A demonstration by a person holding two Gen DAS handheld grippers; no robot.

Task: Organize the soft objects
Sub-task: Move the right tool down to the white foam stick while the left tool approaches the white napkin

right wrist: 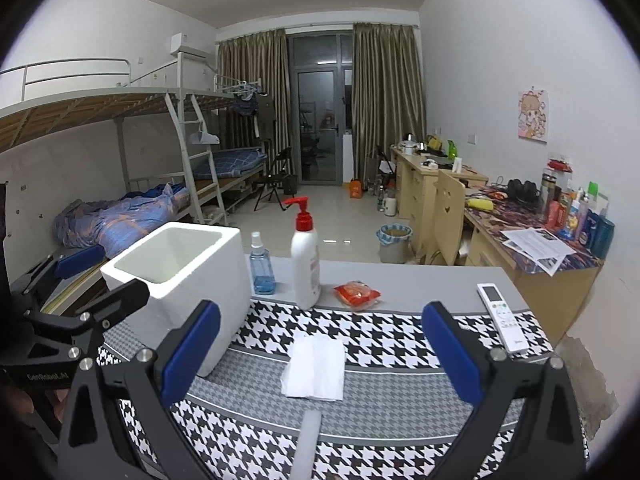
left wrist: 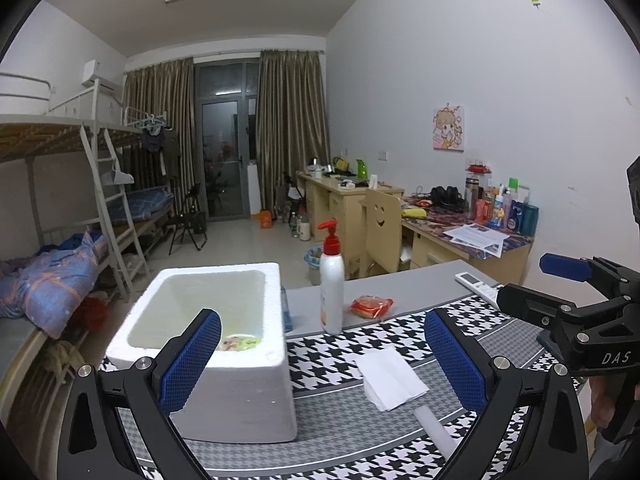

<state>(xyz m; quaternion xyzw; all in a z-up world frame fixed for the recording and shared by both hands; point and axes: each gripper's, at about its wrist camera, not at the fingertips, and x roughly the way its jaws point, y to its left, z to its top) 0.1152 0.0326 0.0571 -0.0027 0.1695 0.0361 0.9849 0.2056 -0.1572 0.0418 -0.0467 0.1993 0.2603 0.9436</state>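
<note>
I have both grippers spread wide and empty above the mat (right wrist: 400,344), left gripper (left wrist: 320,364) by the foam box (left wrist: 224,344) so drops are short, right gripper (right wrist: 320,356) lined up on the tissue (right wrist: 316,368) lying flat between its fingers. A white roll (right wrist: 308,436) lies nearer. Something soft already sits in the box; the red packet (right wrist: 357,294) waits by the bottle (right wrist: 306,256).

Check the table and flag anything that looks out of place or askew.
Nothing is spilled or damaged. The tissue lies slightly crooked on the mat, and a white foam roll lies loose near the front edge, both outside the foam box.
</note>
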